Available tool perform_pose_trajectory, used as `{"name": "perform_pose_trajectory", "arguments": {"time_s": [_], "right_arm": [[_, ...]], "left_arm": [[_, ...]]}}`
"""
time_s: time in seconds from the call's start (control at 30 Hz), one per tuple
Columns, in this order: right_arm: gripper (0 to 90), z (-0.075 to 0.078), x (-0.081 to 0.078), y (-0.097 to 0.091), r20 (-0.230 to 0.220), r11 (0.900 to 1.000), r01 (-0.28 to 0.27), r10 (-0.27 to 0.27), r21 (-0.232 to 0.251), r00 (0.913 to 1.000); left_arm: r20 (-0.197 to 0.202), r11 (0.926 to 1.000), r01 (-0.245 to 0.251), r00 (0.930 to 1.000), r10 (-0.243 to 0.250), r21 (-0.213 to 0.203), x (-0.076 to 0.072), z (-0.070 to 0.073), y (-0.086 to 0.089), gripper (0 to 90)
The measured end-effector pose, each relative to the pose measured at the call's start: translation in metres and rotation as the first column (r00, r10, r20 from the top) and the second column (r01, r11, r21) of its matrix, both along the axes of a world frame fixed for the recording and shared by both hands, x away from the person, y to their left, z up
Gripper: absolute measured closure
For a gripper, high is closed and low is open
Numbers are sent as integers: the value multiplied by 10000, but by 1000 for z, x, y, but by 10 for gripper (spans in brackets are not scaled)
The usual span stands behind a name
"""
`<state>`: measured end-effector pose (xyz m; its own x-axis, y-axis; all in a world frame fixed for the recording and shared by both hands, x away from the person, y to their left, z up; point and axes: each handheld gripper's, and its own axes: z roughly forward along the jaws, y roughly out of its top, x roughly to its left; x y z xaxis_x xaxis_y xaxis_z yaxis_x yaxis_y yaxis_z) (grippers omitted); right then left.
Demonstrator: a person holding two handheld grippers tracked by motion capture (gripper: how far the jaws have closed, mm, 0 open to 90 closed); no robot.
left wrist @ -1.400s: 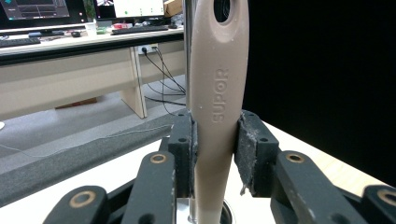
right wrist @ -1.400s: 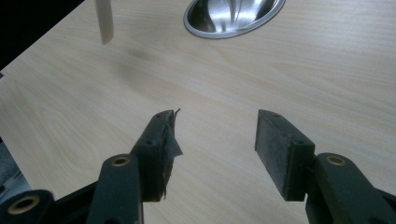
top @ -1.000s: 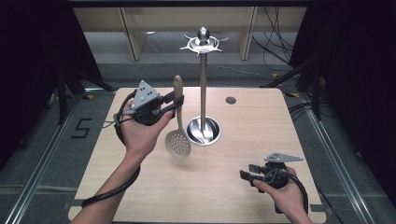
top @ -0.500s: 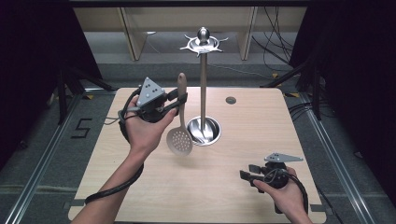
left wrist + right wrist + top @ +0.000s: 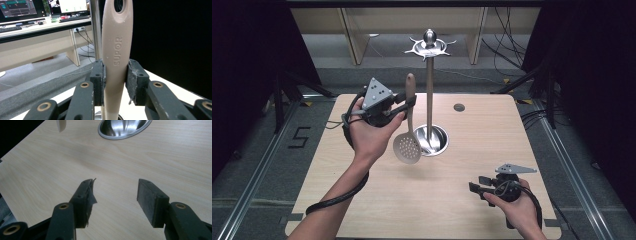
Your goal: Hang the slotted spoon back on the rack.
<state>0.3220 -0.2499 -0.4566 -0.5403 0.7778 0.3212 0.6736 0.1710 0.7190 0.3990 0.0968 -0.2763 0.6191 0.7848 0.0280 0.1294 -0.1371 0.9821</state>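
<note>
A beige slotted skimmer hangs upright in mid-air, its handle clamped between the pads of the left gripper, the perforated bowl dangling below the jaws and clear of the wooden table. In the left gripper view the pads press on both flanks of the handle, well under the hanging hole at its top end. Just beyond the jaws rises the steel pole of a utensil stand, its round base beside the skimmer's bowl and its ring of hooks above the handle's tip. The step in hand looks like carrying the skimmer to the rack for hanging; the next move would call for lifting it until the hole meets a hook, then easing it on before letting go. The right gripper rests low near the table's front edge, jaws parted with nothing between them.
</note>
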Motion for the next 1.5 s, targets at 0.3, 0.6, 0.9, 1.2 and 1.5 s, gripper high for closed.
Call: {"name": "perform_pose_trajectory", "arguments": {"time_s": [0.3,0.6,0.9,1.2,1.5], "right_arm": [[472,0,0,0,90,10000,-4,5,-85,10000],[470,-1,1,0,69,10000,-5,6,-85,10000],[469,-1,1,0,50,10000,-12,13,-90,10000],[466,-1,1,0,59,9999,6,-5,-109,10000],[465,-2,1,0,11,10000,-23,23,-59,10000]], "left_arm": [[26,10000,0,10000,0,30,3,4,-4,687],[54,10000,27,10000,-27,-20,5,7,-8,686],[-47,10000,27,10000,-27,-2,10,9,-11,686],[-48,10000,41,10000,-41,5,13,13,-15,685],[-92,9999,68,9999,-70,-122,17,19,-18,685]]}}
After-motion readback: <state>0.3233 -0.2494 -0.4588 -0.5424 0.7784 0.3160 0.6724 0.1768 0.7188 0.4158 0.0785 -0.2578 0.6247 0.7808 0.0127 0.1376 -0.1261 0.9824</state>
